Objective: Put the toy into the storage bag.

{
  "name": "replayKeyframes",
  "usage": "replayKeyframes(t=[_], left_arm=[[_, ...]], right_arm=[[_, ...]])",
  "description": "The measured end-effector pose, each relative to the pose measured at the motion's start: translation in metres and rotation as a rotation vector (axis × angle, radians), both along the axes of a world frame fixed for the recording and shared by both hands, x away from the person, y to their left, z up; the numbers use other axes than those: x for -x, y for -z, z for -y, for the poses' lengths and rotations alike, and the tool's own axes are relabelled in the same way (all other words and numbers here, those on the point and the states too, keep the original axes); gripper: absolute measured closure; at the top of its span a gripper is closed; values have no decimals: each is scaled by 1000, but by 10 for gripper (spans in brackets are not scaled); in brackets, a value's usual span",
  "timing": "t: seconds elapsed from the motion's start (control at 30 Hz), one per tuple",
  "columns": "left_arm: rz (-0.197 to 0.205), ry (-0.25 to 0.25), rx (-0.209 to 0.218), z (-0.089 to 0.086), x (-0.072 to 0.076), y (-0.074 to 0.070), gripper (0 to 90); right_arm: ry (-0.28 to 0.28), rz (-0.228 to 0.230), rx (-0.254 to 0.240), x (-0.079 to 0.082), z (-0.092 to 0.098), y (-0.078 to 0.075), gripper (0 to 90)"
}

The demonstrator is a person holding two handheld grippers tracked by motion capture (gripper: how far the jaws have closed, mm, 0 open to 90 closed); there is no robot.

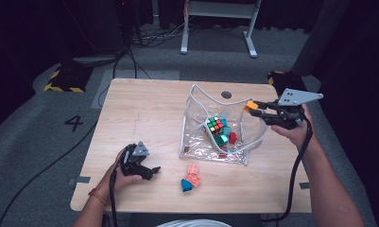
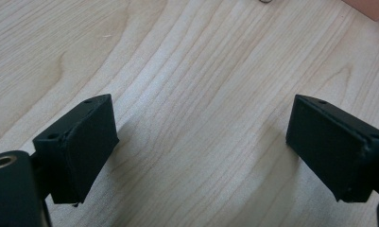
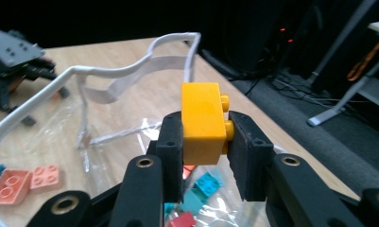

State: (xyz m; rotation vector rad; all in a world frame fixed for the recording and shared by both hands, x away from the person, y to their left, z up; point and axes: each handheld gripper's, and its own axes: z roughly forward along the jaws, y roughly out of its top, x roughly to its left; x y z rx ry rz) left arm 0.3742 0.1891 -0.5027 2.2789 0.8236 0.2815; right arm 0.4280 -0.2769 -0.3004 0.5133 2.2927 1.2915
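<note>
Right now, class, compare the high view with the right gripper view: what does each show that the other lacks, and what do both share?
High view alone: the multicoloured cube inside the clear bag, the teal piece on the table, and the person's forearms.

Right gripper view alone: the studs on the yellow brick, pressed between the right gripper fingers.

Both: the bag's white rim, the brick, the pink bricks, and the left gripper.
</note>
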Motion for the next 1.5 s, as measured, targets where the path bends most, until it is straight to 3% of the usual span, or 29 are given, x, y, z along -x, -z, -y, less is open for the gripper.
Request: replayKeyframes(t=[0.1,0.43,0.77,0.83,0.97,1.07,1.27,1.5], left_arm=[[0,0,0,0,0,0,96],[0,0,0,0,0,0,96],[0,0,0,0,0,0,96],[0,0,0,0,0,0,96],[0,0,0,0,0,0,96],[0,-1,0,0,0,0,96],[0,0,0,0,0,0,96],[0,0,0,0,0,0,96]], right_arm=[[-37,4,46,-2,-13,4,680],[-102,-53,184,-12,-49,12,680],[-121,-123,338,-28,-76,22,680],[-135,-127,389,-31,-80,23,679],[-152,-136,434,-39,-88,27,679],[-140,-166,506,-43,-96,32,679],[-138,-222,605,-55,-105,44,678],[-92,-260,658,-61,-102,50,678]])
